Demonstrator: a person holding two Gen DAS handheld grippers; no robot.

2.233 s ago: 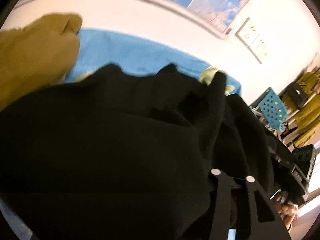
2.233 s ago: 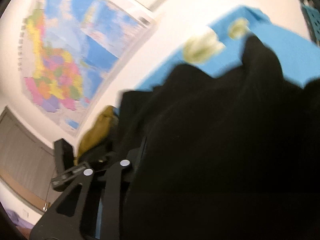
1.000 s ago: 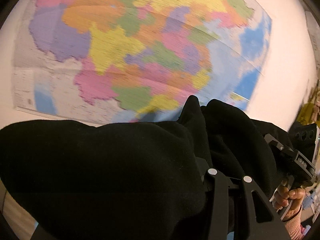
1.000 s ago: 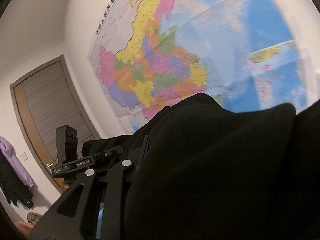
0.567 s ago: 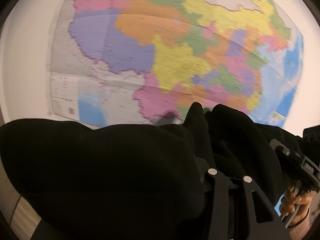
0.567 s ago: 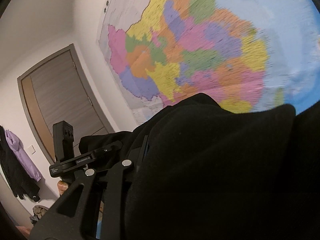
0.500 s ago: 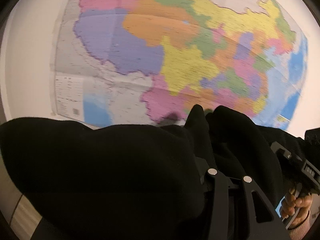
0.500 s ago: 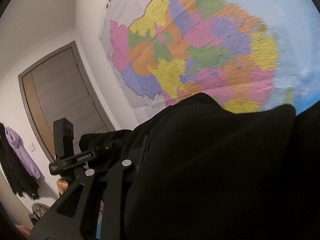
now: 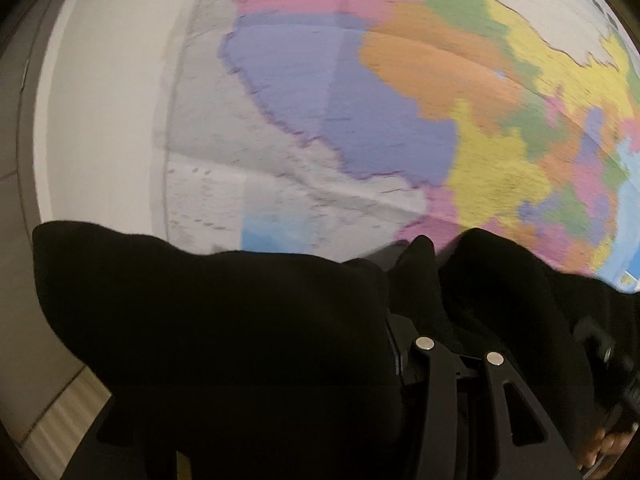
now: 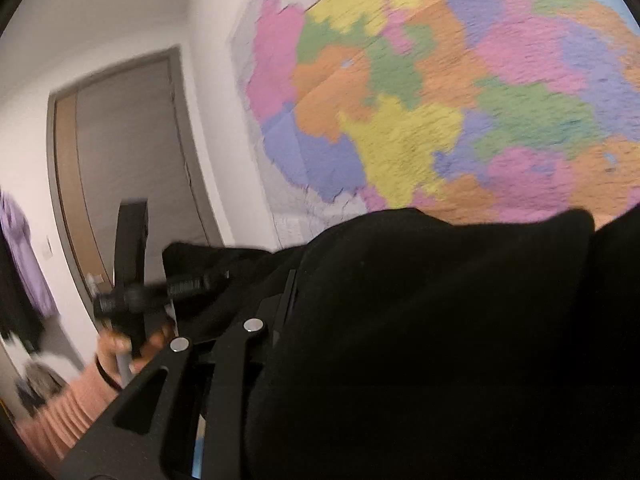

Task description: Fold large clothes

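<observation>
Both grippers pinch the black top (image 10: 440, 320), left gripper (image 9: 424, 300) and right gripper (image 10: 288, 280), holding it up below the map (image 9: 400, 100) to hang straight for folding.

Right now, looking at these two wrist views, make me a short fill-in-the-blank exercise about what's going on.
1. The garment bunched over both claws is coloured ____.
2. The wall behind it is covered by a large, many-coloured ____.
3. In the right wrist view, left of the map, there is a closed ____.
4. Beside that door hangs a garment coloured ____.

Missing words: black; map; door; purple
</observation>
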